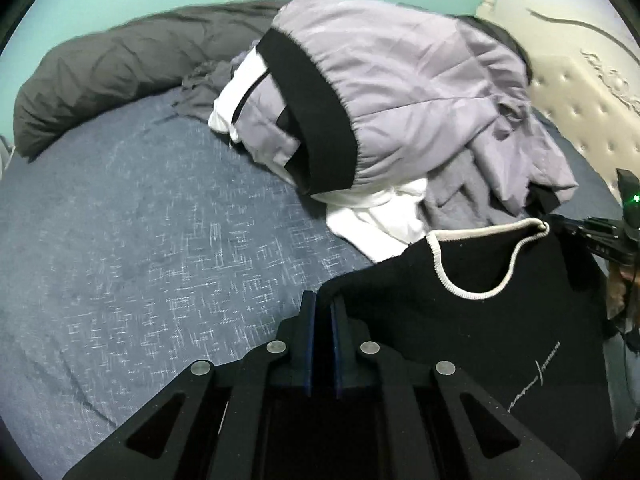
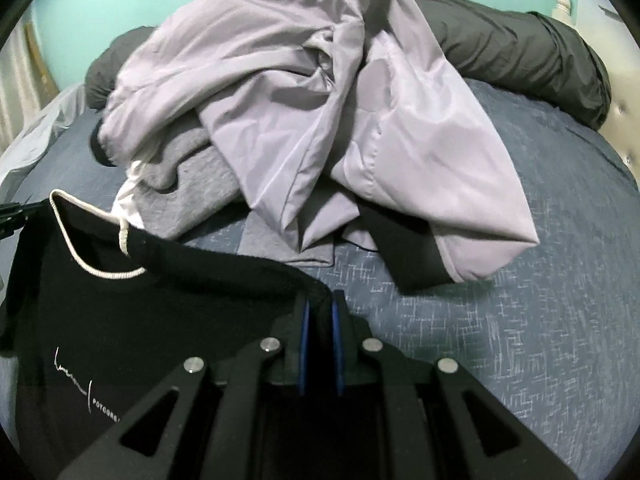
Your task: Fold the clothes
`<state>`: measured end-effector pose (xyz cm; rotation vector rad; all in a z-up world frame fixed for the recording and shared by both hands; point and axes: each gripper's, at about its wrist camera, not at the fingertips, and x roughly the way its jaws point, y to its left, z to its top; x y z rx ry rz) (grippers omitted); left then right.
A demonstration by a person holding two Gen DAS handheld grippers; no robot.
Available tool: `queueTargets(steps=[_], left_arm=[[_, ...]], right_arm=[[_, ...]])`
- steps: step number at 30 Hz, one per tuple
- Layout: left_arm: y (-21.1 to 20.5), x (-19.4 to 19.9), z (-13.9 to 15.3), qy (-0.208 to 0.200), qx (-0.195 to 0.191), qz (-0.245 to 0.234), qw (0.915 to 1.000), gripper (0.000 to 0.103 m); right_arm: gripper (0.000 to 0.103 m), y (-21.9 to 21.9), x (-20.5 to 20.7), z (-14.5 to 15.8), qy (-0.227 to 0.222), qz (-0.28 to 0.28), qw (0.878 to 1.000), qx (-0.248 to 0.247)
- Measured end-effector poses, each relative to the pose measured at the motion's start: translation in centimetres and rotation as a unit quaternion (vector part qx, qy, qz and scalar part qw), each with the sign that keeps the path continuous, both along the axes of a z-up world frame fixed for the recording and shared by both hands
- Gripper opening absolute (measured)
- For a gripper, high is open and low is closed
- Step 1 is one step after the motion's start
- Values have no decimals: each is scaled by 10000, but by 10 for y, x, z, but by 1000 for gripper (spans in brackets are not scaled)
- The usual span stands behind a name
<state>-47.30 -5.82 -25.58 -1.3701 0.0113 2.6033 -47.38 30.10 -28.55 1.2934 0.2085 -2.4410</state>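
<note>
Black top [image 1: 500, 344], white-trimmed neckline: held up over the blue bedspread [image 1: 140, 260], just in front of the clothes pile. Left gripper [image 1: 323, 308] is clamped on one shoulder edge, right gripper [image 2: 322, 304] on the other. Lilac jacket [image 2: 320, 100] tops the pile; grey pillow [image 1: 100, 80] lies behind it.

Right gripper [image 2: 320, 304] jaws pinching black top [image 2: 120, 304], lilac jacket [image 2: 320, 100] heaped behind
</note>
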Motion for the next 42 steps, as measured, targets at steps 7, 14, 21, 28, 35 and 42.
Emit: queueTargets(steps=[7,14,21,28,35,42], left_arm=[[4,-22,-38,-416,-209,85,9989,7],[0,-18,-49,-332,-149,159,9992,19],[-20,4,-18,-102,91,402,9991,48],[-35,66,14,22,259,268,9993,48],[-50,159,27,-85,561,475,9973,48],[-51,243,16,-297,832,780,9930,50]], right_arm=[[10,-15,-27,-24,-412,-237,9983,338],[22,4,-34,-16,28,-726,9972,-178],[22,4,-7,9,228,-94,9980,-586],[22,30,52,36,61,-163,9855,-1688],[45,113,119,58,-82,-777,9769,-1990],[50,217,189,60,-132,-1754,9655,-1918]])
